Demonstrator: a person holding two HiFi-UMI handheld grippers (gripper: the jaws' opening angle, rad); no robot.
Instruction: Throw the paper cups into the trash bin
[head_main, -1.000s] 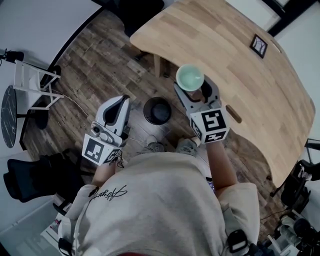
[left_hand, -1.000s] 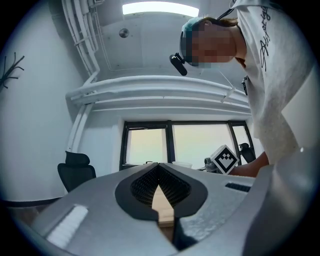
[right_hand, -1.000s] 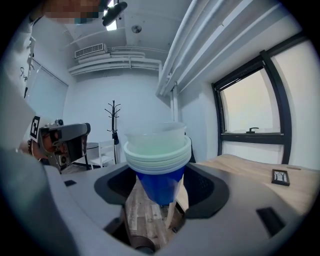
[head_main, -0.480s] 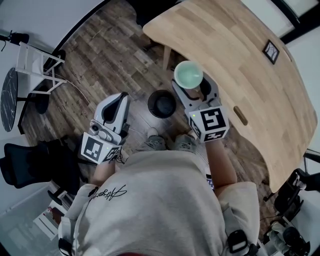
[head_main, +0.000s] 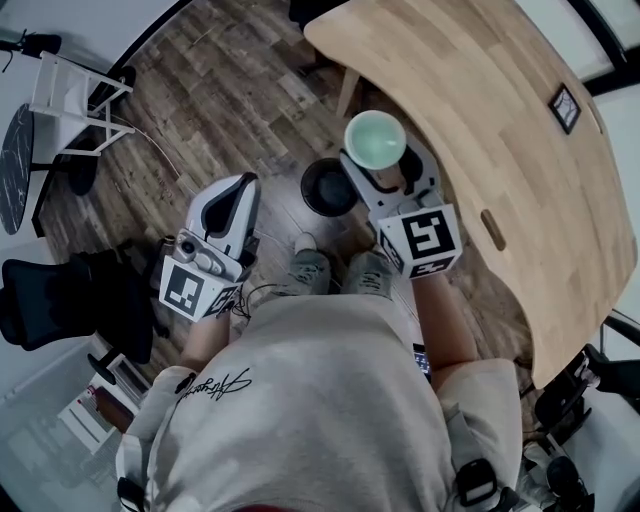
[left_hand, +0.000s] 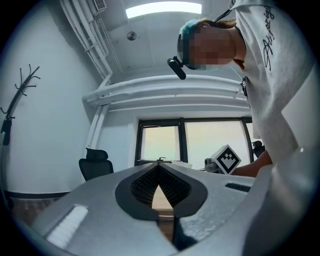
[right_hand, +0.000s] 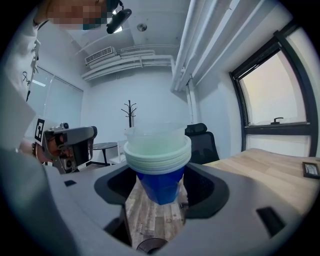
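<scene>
My right gripper (head_main: 384, 166) is shut on a stack of paper cups (head_main: 375, 140), held upright, with a pale green inside and a blue outer wall (right_hand: 159, 183). The stack hangs just right of the black round trash bin (head_main: 328, 187), above its far rim, at the table's edge. In the right gripper view the bin (right_hand: 149, 246) shows below the right gripper (right_hand: 160, 186). My left gripper (head_main: 238, 190) is shut and empty, left of the bin over the wood floor. In its own view the left gripper (left_hand: 159, 169) points up towards the window.
The curved wooden table (head_main: 480, 120) fills the right, with a small framed picture (head_main: 565, 108) on it. A black office chair (head_main: 70, 300), a white rack (head_main: 75, 90) and a dark round side table (head_main: 15, 180) stand left. The person's shoes (head_main: 312, 270) are near the bin.
The right gripper with the cup stack has drawn closer to the bin. The left gripper has kept its place beside the person.
</scene>
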